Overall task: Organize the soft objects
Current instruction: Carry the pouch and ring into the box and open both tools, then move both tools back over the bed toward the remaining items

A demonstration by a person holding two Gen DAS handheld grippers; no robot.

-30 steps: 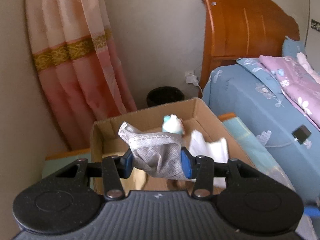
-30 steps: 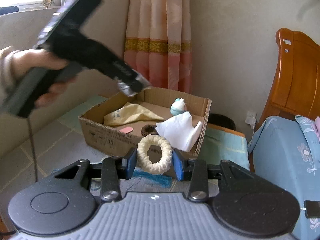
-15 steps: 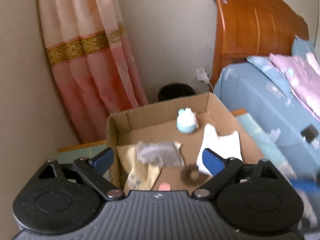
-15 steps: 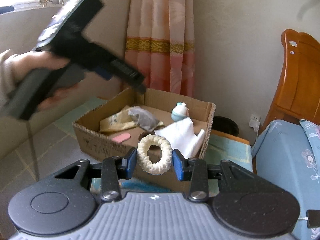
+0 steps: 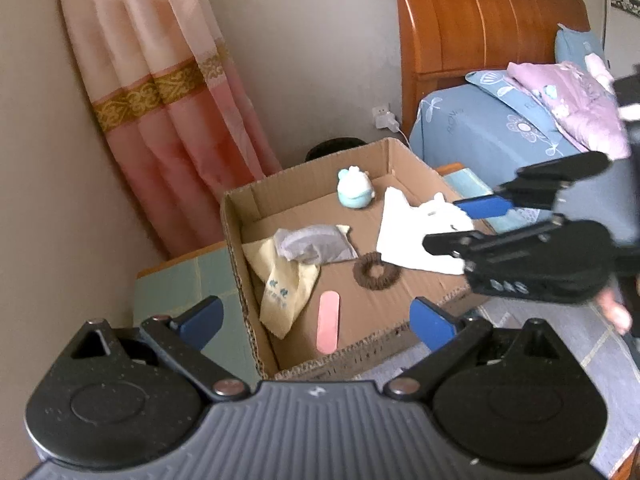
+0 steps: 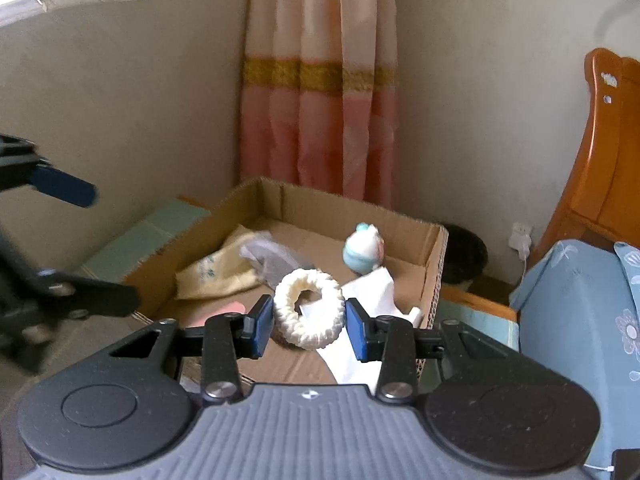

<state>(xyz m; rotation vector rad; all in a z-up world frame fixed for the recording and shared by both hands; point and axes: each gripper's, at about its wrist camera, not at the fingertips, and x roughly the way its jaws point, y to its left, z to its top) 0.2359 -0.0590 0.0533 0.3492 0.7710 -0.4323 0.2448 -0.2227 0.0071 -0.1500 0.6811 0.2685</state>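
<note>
An open cardboard box (image 5: pixel 236 232) (image 6: pixel 434 264) stands on the floor. In it lie a grey cloth (image 5: pixel 316 243) on a yellow cloth (image 5: pixel 284 288), a brown scrunchie (image 5: pixel 376 270), a pink strip (image 5: pixel 329 326), a white cloth (image 5: pixel 416 232) and a small teal and white plush (image 5: pixel 355 189) (image 6: pixel 362 250). My left gripper (image 5: pixel 316 320) is open and empty above the box's near edge. My right gripper (image 6: pixel 308 326) is shut on a cream knitted ring (image 6: pixel 310 308), over the box's right side; it also shows in the left wrist view (image 5: pixel 464 222).
A pink curtain (image 5: pixel 160 92) hangs behind the box. A bed with blue bedding (image 5: pixel 492 136) and a wooden headboard (image 5: pixel 480 24) stands to the right. A dark bin (image 6: pixel 464 256) sits behind the box. Green tiles (image 5: pixel 184 292) lie left of the box.
My left gripper opened and dropped the grey cloth into the box, then drew back. My right gripper moved over the box with the cream ring.
</note>
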